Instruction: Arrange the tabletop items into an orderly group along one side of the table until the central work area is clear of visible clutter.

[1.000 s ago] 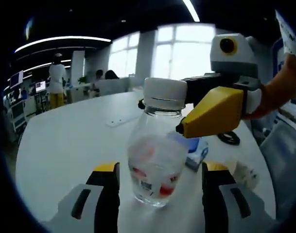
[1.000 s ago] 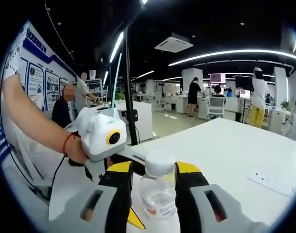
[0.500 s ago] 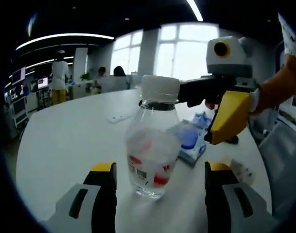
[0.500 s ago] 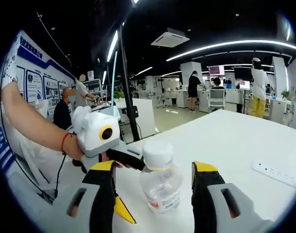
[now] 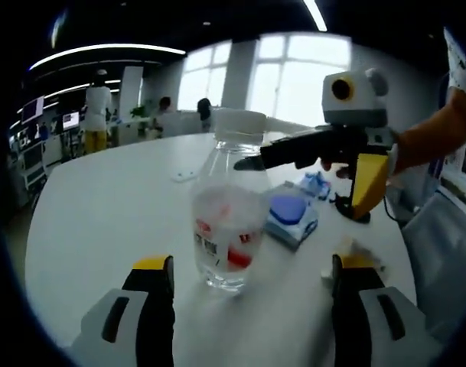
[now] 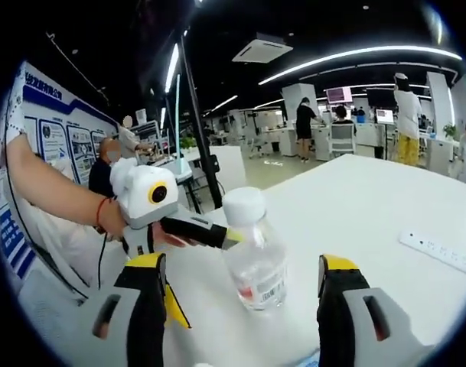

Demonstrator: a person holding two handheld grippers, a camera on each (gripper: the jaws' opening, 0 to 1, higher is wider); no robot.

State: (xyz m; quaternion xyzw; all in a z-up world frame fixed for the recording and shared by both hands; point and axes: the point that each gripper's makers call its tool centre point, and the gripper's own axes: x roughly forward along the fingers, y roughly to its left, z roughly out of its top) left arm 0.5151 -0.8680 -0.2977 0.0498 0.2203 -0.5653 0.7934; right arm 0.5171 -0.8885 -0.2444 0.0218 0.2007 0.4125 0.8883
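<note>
While the clear bottle (image 5: pixel 226 218) stands upright on the white table (image 5: pixel 102 206), both tools sit spread wide with nothing pinched. Left gripper (image 5: pixel 248 306): jaws apart, bottle just ahead of the tips, closer to its left jaw, not touching. Right gripper (image 6: pixel 244 306): jaws apart too, same bottle (image 6: pixel 254 252) ahead between them, free of both. White cap on, red label patches, looks near empty, so light and tippy, my guess. Beyond the bottle from the left gripper lies a blue-and-white packet (image 5: pixel 291 218), and a small white item (image 5: pixel 363 256) sits by its right jaw tip. A white power strip (image 6: pixel 439 252) lies off to the right gripper's right.

Step judged: bottle stands free, a placement or a regrasp. Next move calls for picking another loose item, likely the packet, closing squarely on it, and carrying it beside the bottle without knocking it.
</note>
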